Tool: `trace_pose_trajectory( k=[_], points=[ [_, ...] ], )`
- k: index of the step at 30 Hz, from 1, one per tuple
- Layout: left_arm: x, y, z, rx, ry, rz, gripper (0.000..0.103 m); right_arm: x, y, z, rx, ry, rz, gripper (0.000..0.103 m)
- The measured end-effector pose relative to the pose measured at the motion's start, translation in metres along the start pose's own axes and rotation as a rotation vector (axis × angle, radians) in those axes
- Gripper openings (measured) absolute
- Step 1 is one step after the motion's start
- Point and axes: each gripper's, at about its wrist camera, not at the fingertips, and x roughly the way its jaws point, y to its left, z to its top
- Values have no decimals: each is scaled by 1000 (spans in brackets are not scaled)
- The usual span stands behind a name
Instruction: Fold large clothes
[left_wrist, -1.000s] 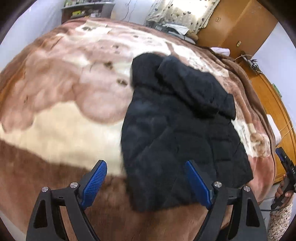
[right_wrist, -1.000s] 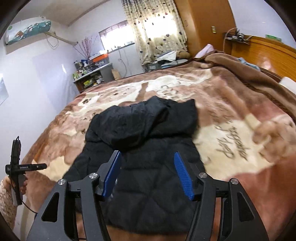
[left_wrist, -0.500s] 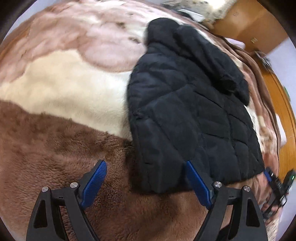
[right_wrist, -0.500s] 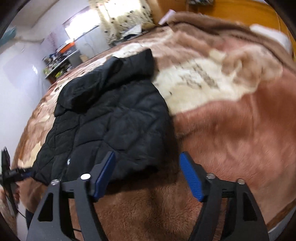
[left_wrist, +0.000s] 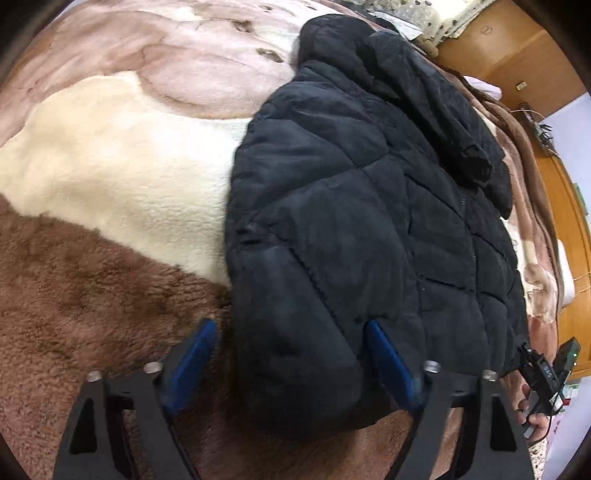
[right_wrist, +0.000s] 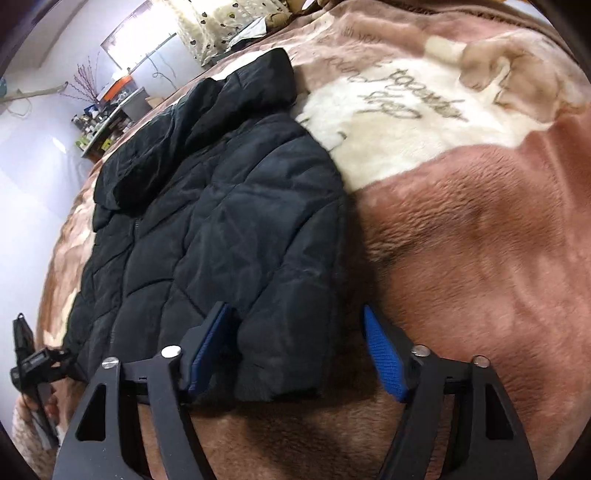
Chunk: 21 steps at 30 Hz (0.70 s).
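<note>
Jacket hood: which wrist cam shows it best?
Right wrist: the hood lies folded over the black puffer jacket, whole outline visible. Left wrist shows the hood foreshortened at the frame's top.

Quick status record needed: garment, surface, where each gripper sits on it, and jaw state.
garment: black quilted hooded jacket, lying flat
surface: brown and cream plush blanket
left gripper: straddling one bottom corner of the jacket, jaws closing, pads not yet pressing
right gripper: at the other bottom corner, jaws closing; hem between pads, the outer one clear of the fabric
fold: not started
</note>
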Motion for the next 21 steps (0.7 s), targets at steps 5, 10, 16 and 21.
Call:
trace_pose_trajectory(
  k=[5, 10, 16, 21],
  points=[
    [1, -10, 1, 13, 4, -9, 41, -2, 9, -2, 3, -11, 8, 31],
    [-24, -22, 1, 51, -50, -31, 25, -22, 17, -1, 11, -68, 57, 18],
    [-61, -29, -1, 53, -119, -85, 22, -56, 43, -2, -38, -136, 83, 16],
    [-91, -24, -14, 71, -146, -119, 21, -82, 50, -10, -43, -163, 106, 15]
  ],
)
